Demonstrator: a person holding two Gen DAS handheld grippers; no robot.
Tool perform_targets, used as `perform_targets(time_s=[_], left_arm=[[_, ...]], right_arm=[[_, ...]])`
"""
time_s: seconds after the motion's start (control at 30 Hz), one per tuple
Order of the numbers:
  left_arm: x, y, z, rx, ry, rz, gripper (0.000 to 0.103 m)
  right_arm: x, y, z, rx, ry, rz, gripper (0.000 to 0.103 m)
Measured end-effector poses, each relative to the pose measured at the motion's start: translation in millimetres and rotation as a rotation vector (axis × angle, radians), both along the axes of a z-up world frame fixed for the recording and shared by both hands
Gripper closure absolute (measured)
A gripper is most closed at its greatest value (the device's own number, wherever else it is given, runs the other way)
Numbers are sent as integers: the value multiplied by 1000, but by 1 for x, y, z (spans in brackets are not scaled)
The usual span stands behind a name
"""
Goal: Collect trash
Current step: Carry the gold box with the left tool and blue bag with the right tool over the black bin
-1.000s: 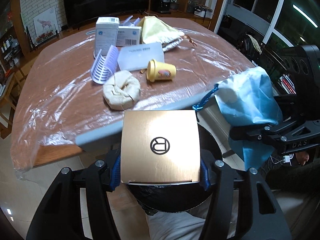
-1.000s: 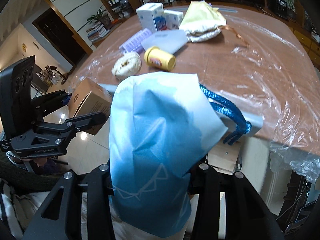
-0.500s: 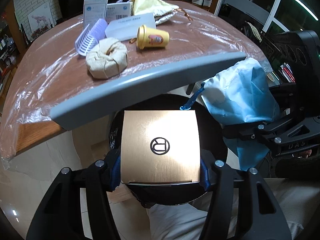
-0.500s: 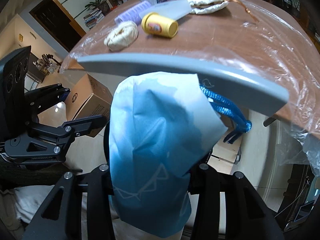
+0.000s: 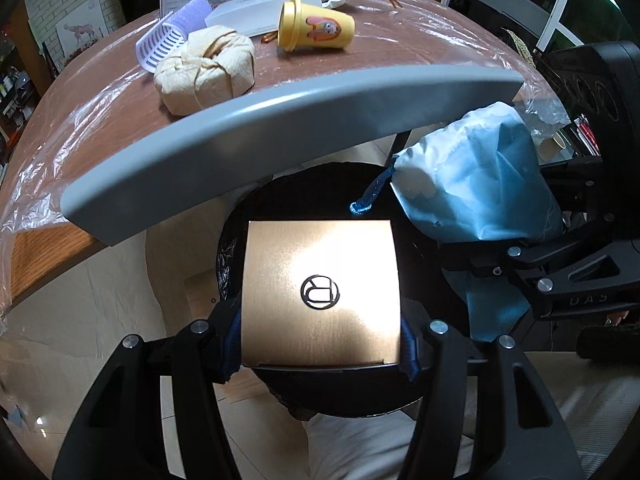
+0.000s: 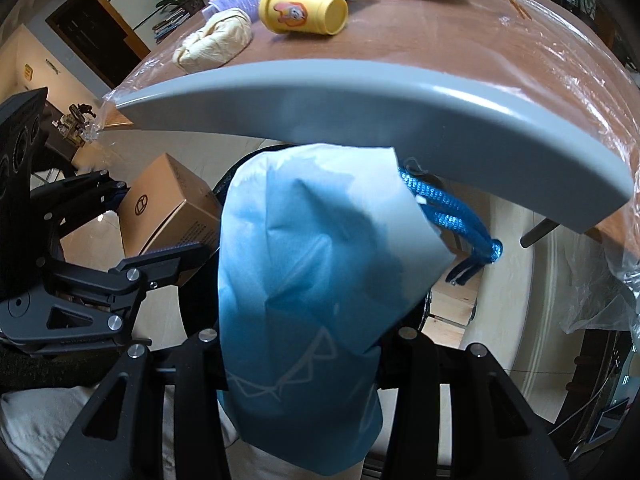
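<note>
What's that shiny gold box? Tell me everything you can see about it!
The gold box is a squarish carton with a brushed, coppery top and a round black logo in the middle. In the right wrist view its side looks like plain brown card with small print. The left gripper clamps it at both sides with blue pads. It hangs below the table's grey edge, over the black-lined bin, beside the blue bag.

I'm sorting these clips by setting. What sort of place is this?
Probably a home living or dining room: a wooden table under clear plastic sheeting, a bookshelf with a potted plant behind it, and a black-lined bin beside the table.
</note>
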State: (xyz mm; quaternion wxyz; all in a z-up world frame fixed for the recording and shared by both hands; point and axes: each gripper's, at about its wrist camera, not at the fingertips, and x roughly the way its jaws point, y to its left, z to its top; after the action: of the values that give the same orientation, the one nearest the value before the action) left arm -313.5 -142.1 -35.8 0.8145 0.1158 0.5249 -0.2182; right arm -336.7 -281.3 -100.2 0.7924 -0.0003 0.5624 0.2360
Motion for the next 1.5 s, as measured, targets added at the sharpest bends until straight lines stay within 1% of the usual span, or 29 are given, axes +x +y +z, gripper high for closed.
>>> perform_targets(time_s=[0.37,0.43,0.73,1.1,1.5], left_arm=[[2,2,-14,21,13,-8,44],[4,-8,-16,27,14,-8,44],[8,-13,-25,36,20,-6,44],[10,-18,-19,46,22,-14,44],[9,-20,-25,52,23,-20,44]], right_arm=[[9,10,-9,-21,10,-6,59],[10,10,-11,-25,14,-8,59],[17,13,-19,-33,35,-9,59],[21,8,-21,-26,47,-13,59],[23,7,-22,-35,55,-16,59]])
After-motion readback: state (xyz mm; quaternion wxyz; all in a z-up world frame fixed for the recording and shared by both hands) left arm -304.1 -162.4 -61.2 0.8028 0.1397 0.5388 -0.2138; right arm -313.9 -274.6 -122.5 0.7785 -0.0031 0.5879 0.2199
